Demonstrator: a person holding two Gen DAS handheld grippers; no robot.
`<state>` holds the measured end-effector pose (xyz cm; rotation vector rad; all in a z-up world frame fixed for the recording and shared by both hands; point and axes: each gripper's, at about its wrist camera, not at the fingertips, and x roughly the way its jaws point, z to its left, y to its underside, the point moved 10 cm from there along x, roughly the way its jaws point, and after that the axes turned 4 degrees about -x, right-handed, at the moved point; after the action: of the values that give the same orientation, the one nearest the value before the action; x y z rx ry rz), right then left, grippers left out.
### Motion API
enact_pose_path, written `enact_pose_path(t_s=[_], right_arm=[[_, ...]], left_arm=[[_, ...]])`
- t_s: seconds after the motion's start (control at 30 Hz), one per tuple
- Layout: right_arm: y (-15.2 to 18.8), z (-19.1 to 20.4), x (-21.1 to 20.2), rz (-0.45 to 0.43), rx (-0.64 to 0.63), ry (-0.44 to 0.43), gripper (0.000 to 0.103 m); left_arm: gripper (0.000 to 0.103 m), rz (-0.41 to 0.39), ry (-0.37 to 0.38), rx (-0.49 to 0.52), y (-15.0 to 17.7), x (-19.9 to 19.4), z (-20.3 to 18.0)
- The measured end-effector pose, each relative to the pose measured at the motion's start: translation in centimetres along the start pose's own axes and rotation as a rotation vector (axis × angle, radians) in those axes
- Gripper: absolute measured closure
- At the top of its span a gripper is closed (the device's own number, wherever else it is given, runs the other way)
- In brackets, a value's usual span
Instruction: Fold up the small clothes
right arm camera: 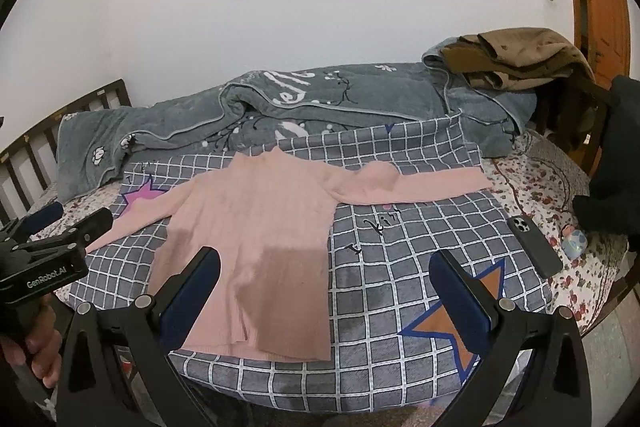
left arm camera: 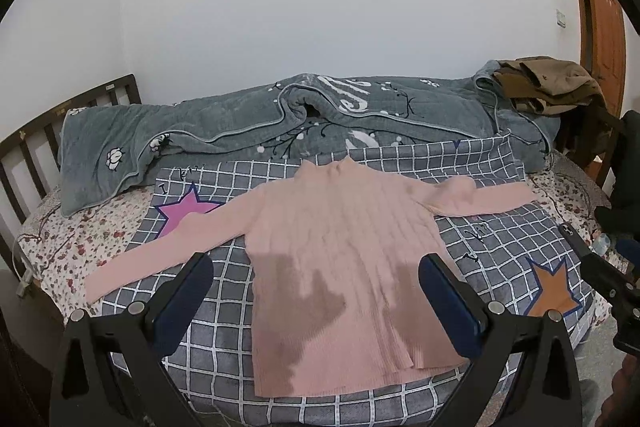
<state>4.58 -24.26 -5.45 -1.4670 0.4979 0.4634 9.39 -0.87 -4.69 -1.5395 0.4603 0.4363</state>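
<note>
A small pink ribbed sweater lies flat, face up, on a grey checked cloth, both sleeves spread out to the sides. It also shows in the right wrist view. My left gripper is open and empty, held above the sweater's lower body. My right gripper is open and empty, above the sweater's lower right edge and the checked cloth. The left gripper also shows at the left edge of the right wrist view.
A grey quilt is bunched along the wall side. Brown clothes lie piled at the far right. A phone and a small bottle lie on the floral sheet at the right. A wooden headboard stands at the left.
</note>
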Motion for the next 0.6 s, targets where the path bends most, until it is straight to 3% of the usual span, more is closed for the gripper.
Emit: enact_pose_path(t_s=[0.6], right_arm=[[-0.8,1.6,-1.3,-0.028,-0.017,-0.035,0.000]], left_arm=[[0.000,-0.020,-0.003,-0.031,-0.8,-1.6,0.8]])
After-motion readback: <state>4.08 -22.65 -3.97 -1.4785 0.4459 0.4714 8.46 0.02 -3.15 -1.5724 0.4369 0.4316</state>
